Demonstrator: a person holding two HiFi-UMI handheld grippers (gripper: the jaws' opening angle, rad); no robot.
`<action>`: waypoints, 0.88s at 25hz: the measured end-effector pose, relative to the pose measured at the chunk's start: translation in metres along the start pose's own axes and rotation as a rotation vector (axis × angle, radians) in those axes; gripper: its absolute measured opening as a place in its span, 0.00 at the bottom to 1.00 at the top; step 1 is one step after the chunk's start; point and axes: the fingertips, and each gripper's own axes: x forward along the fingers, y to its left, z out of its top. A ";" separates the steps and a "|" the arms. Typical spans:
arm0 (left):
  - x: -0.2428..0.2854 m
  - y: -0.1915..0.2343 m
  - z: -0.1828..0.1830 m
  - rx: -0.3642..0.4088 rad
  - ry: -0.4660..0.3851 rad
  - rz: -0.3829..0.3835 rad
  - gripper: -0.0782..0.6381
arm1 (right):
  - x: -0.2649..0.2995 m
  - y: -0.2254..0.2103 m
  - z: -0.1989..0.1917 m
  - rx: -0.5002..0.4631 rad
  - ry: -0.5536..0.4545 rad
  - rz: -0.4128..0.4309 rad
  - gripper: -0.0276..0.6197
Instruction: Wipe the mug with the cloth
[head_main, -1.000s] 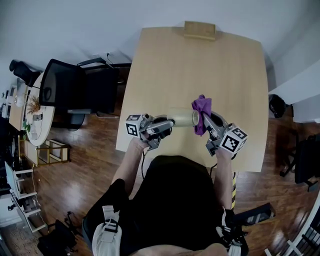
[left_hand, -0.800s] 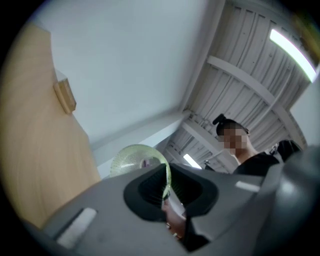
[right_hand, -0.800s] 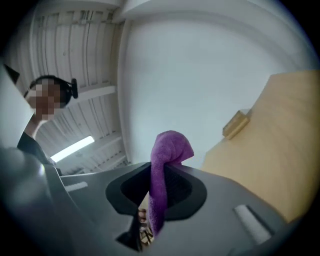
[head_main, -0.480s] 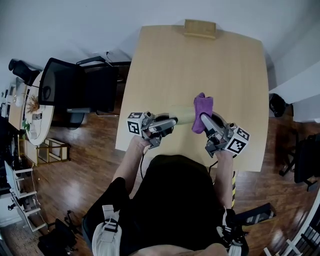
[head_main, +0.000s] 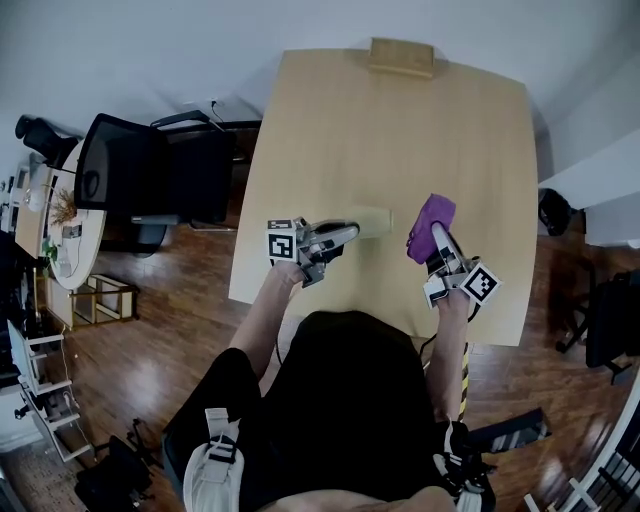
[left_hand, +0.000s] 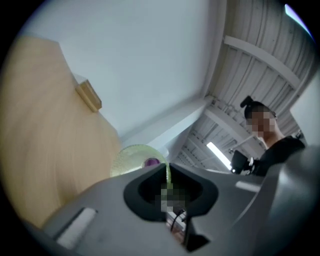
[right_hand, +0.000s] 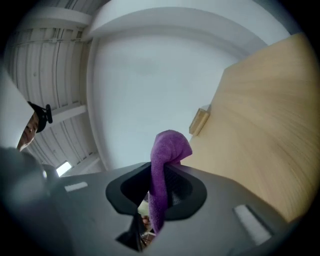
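At the far left, beside the counter (head_main: 400, 140), stands a black chair (head_main: 150, 180) on a wood floor. Nearer the person, over the counter's near left part, the left tool (head_main: 345, 232) points rightward and is clamped on the mug (head_main: 372, 221). In the left gripper view the pale green, see-through rim runs straight between the jaws, which have just tightened a little on it. The mug lies on its side, its open mouth toward the tool and its base toward the right; whether it touches the counter cannot be told. At the counter's far edge sits a small wooden block (head_main: 400, 58). Right of the mug, with a clear gap of bare wood between them, is the purple cloth (head_main: 430, 222). It is bunched into a hooked fold that stands out past the jaws. The right tool (head_main: 437, 240) is closed on it: in the right gripper view the cloth hangs pinched between the two jaws. This tool points up and slightly left in the head view, angled toward the mug's base.
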 end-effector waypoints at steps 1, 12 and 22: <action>0.002 0.013 0.000 0.007 0.007 0.040 0.16 | -0.002 -0.003 0.004 0.023 -0.022 0.000 0.14; 0.030 0.157 -0.021 0.186 0.471 0.526 0.17 | -0.008 -0.031 0.007 0.129 -0.065 -0.032 0.14; 0.069 0.227 -0.020 0.444 0.962 0.664 0.17 | -0.008 -0.057 0.022 0.194 -0.117 -0.075 0.14</action>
